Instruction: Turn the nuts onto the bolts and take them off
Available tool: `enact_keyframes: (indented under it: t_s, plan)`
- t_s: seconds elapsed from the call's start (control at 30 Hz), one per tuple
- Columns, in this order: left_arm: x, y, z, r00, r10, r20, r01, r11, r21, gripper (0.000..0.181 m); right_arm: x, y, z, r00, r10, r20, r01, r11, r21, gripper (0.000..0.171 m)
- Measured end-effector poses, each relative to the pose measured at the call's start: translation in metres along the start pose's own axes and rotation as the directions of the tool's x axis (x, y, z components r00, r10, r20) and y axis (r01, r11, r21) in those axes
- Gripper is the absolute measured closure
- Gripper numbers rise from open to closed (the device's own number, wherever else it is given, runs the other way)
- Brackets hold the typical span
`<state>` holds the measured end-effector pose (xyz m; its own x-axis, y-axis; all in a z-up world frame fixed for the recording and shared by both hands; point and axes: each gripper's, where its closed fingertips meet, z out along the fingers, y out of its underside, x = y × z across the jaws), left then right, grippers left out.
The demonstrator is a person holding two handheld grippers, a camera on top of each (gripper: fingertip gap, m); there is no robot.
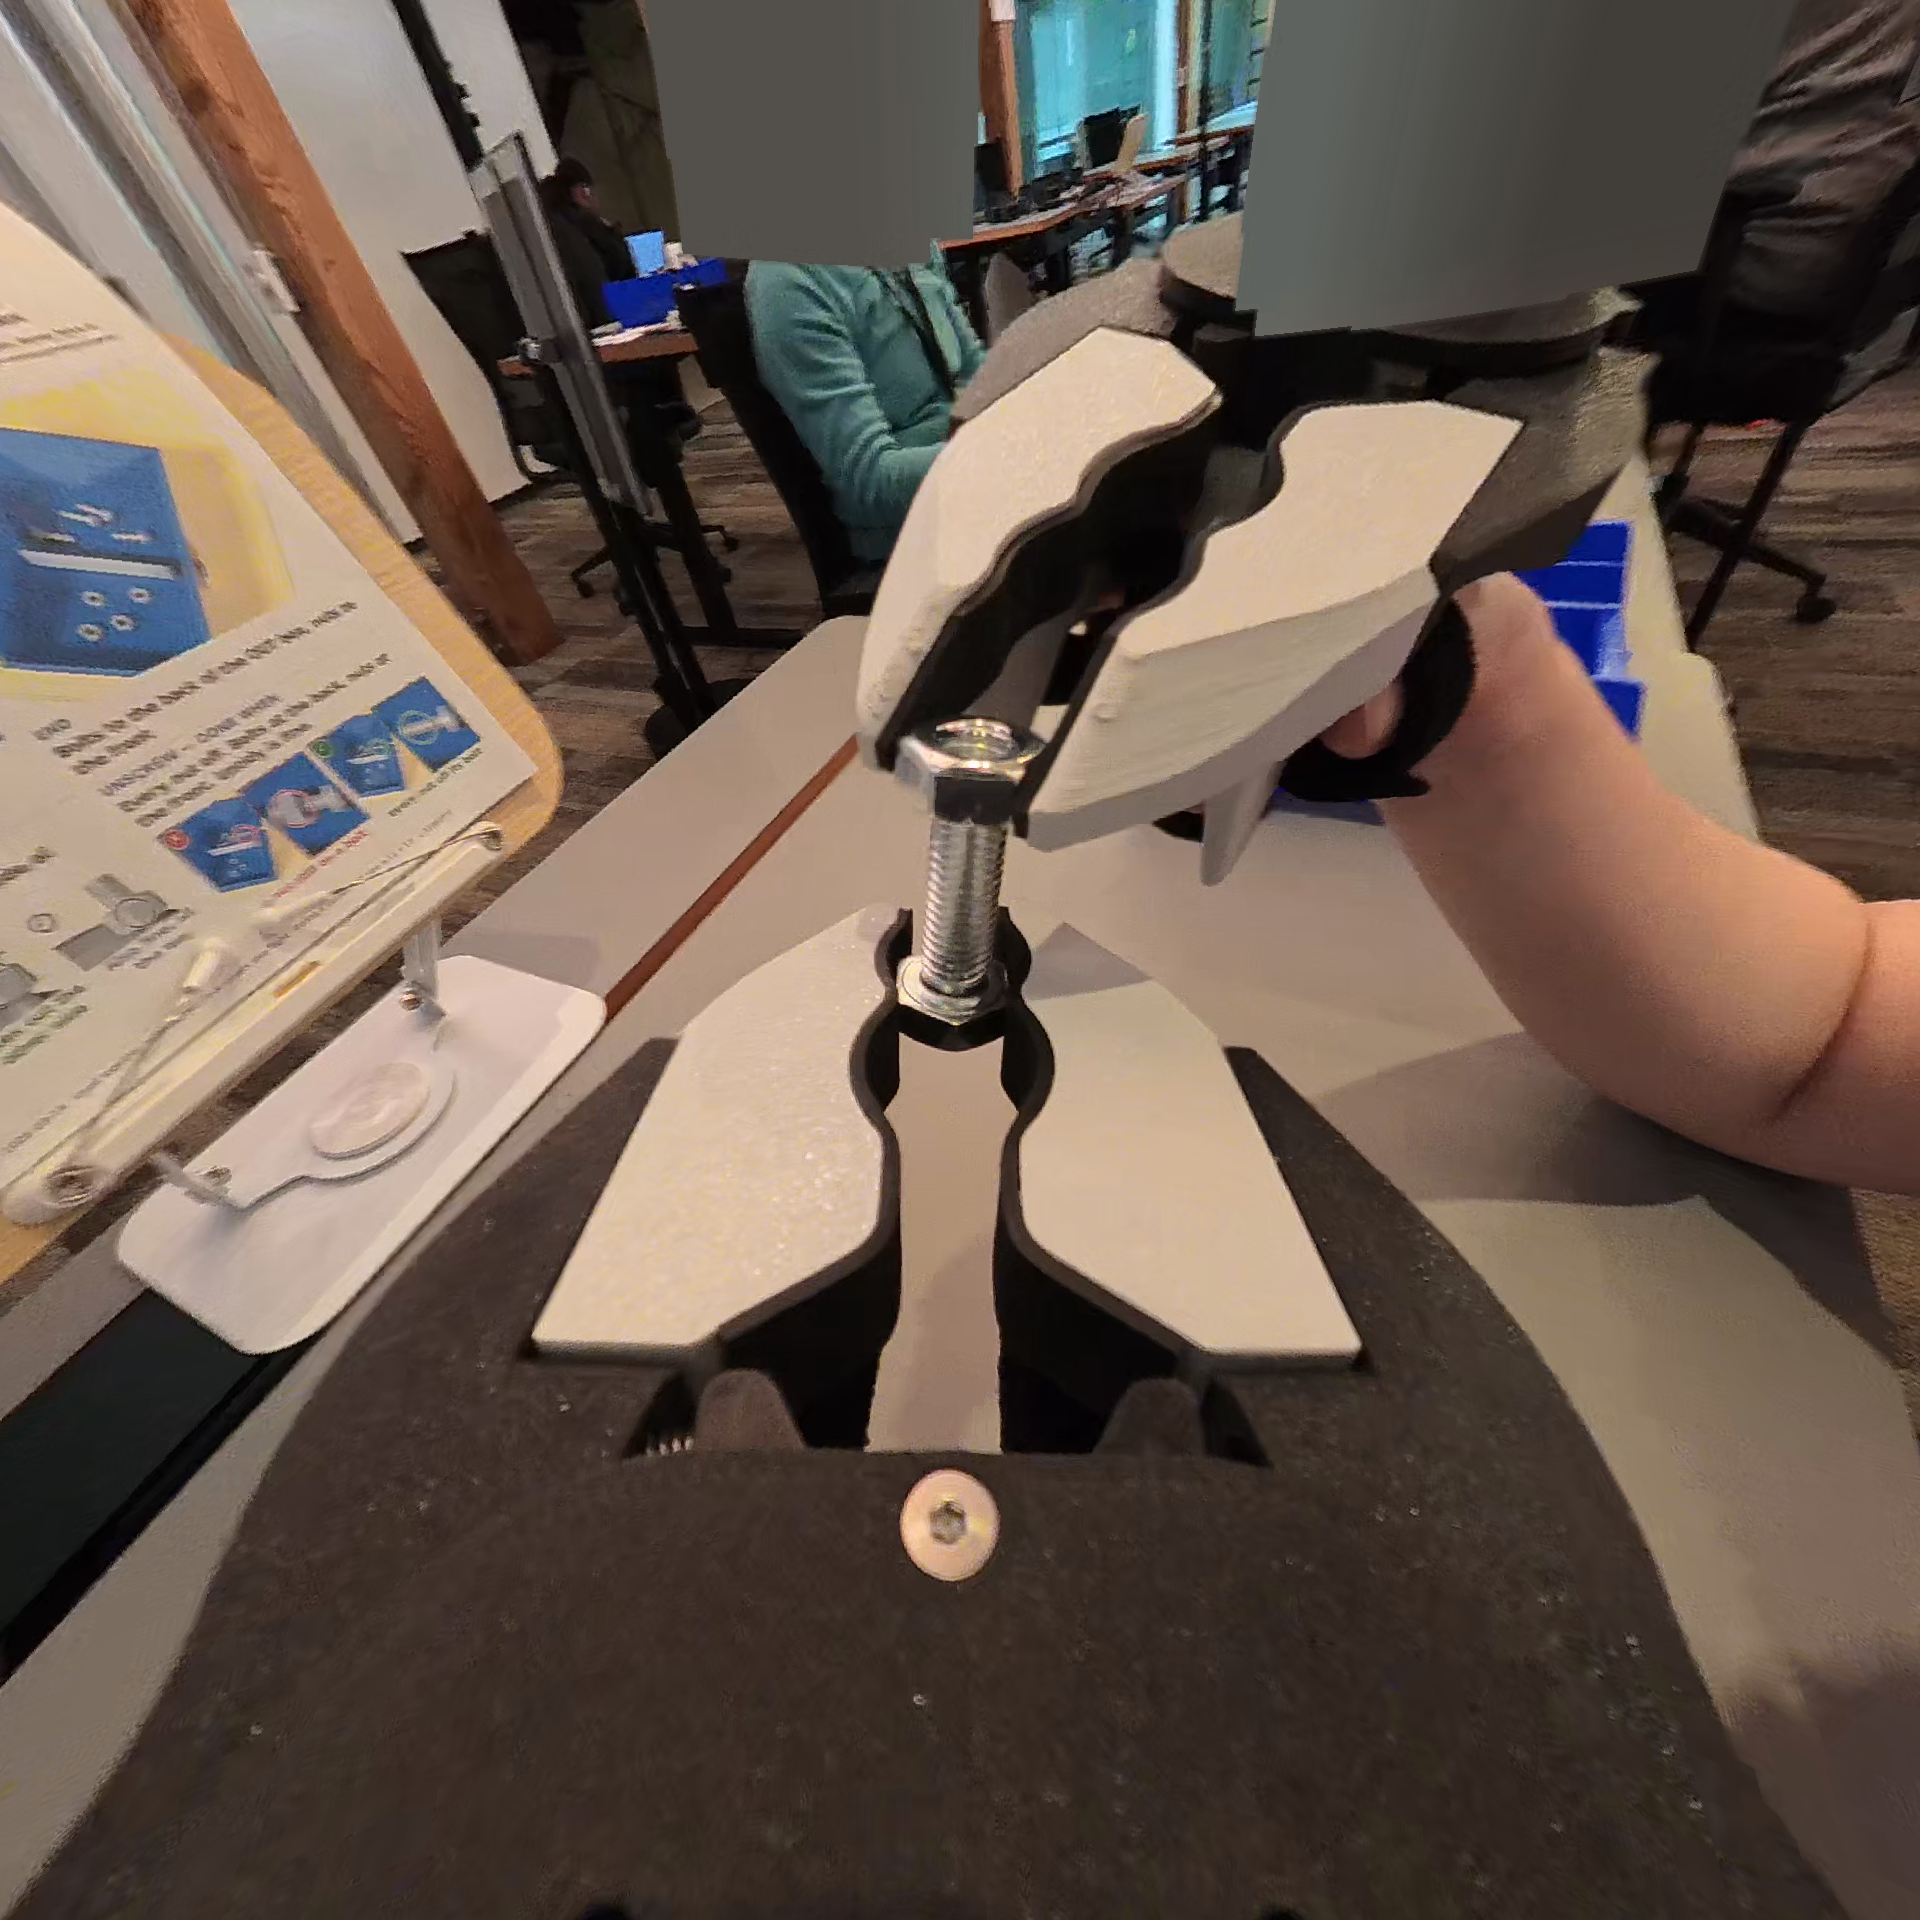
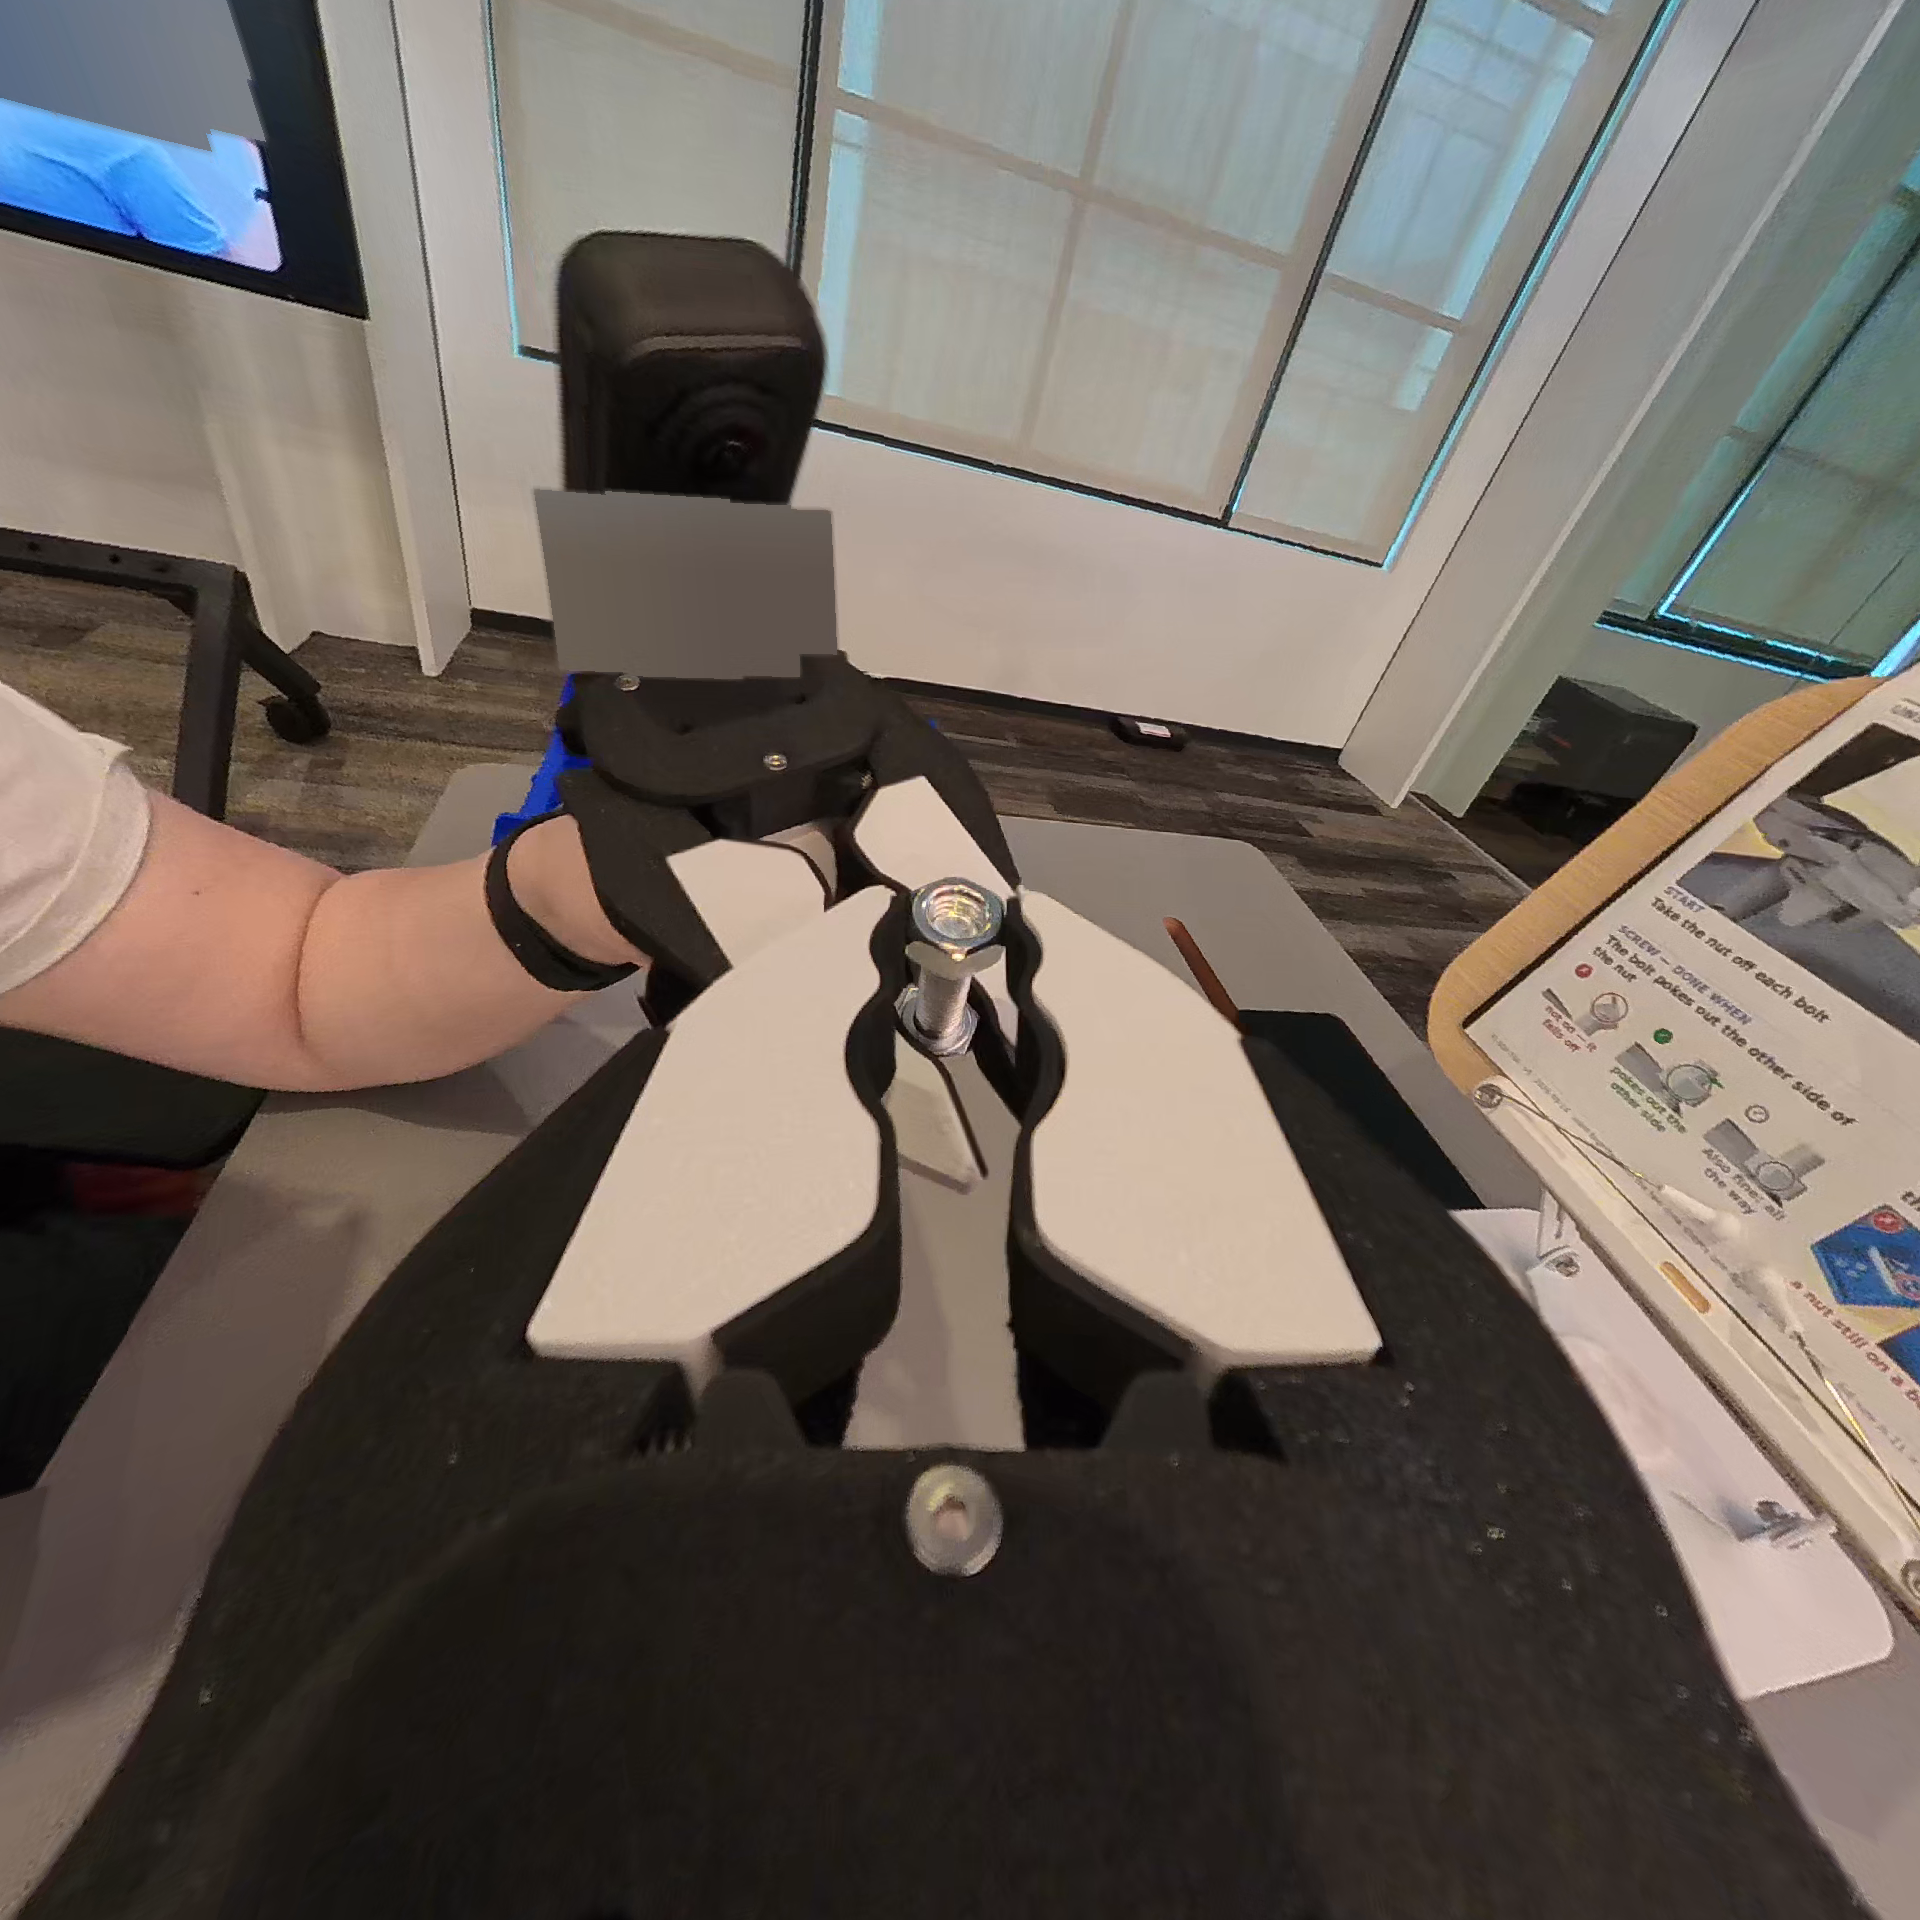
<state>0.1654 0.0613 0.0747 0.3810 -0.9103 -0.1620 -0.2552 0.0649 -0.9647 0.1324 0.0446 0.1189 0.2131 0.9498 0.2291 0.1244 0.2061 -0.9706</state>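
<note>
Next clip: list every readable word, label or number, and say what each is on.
Instruction sheet on the wooden stand: printed text with pictures; wording not reproduced here.
Bolt, nut: no marking legible.
Wall screen: no writing legible.

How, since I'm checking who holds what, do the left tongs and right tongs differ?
The left tongs close on the nut at the low end of the bolt; the right tongs clamp the bolt head on top. The left tongs lie roughly level; the right tongs tilt down from above. Both are shut on the same upright bolt.
</note>
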Motion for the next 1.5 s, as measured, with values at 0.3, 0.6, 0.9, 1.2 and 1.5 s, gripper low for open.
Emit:
enact_keyframes:
  t_s: [0.3,0.6,0.9,1.2,1.5]
  plan:
    - [0.044,-0.001,-0.005,0.942,-0.048,-0.332,0.053,0.999,0.006,0.167,-0.025,-0.013,-0.028,0.975,-0.105,0.194,0.088,0.991,0.096,0.136]
    - [0.088,-0.005,-0.017,0.801,-0.077,-0.594,0.098,0.995,0.003,0.167,-0.059,-0.014,-0.041,0.893,-0.106,0.437,0.046,0.988,0.146,0.143]
    - [0.095,-0.003,-0.015,0.788,-0.078,-0.611,0.089,0.996,-0.012,0.167,-0.066,-0.007,-0.034,0.875,-0.105,0.473,0.056,0.991,0.118,0.154]
    - [0.04,-0.008,-0.005,0.949,-0.116,-0.294,0.125,0.992,0.013,0.167,-0.023,-0.01,-0.013,0.982,-0.052,0.181,0.038,0.996,0.081,0.154]
    - [0.016,-0.005,-0.004,0.986,-0.104,-0.13,0.105,0.994,0.002,0.167,-0.007,-0.009,-0.001,0.999,0.012,0.053,-0.015,0.998,0.059,0.154]
